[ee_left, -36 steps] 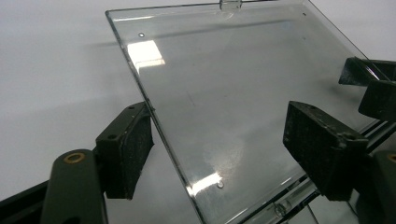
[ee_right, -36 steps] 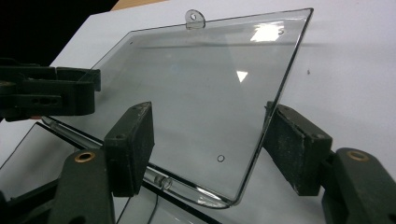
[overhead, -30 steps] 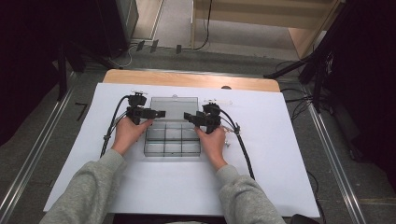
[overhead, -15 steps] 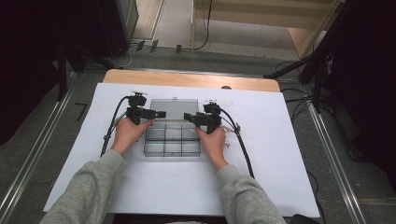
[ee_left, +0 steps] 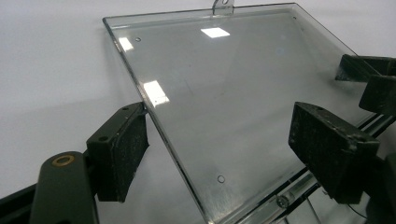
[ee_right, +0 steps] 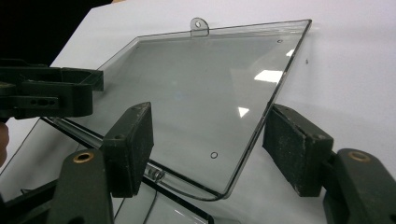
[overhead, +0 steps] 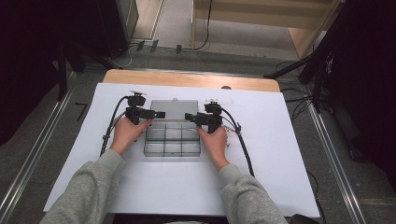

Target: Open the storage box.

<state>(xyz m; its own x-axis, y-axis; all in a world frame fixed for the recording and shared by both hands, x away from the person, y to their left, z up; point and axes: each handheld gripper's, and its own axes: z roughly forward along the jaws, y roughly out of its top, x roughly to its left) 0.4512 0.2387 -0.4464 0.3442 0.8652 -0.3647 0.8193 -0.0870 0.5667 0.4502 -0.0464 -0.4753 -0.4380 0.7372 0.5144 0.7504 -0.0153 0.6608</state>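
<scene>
A clear plastic compartment box [overhead: 172,142] lies on the white sheet between the person's hands. Its clear lid [overhead: 175,110] is swung back on the far side. My left gripper [overhead: 158,114] is at the lid's left edge and my right gripper [overhead: 188,116] at its right edge, tips pointing at each other. In the left gripper view the lid [ee_left: 224,88] has its edge between the wide-apart jaws of my left gripper [ee_left: 224,142], with the right gripper [ee_left: 369,79] beyond. In the right gripper view my right gripper [ee_right: 215,142] is open astride the lid [ee_right: 210,88], facing the left gripper [ee_right: 46,93].
The white sheet [overhead: 280,154] covers the table; a wooden strip [overhead: 187,79] shows at its far edge. Black cables [overhead: 245,149] trail from both grippers toward the person. A small hang tab [ee_left: 223,6] sticks out from the lid's far edge.
</scene>
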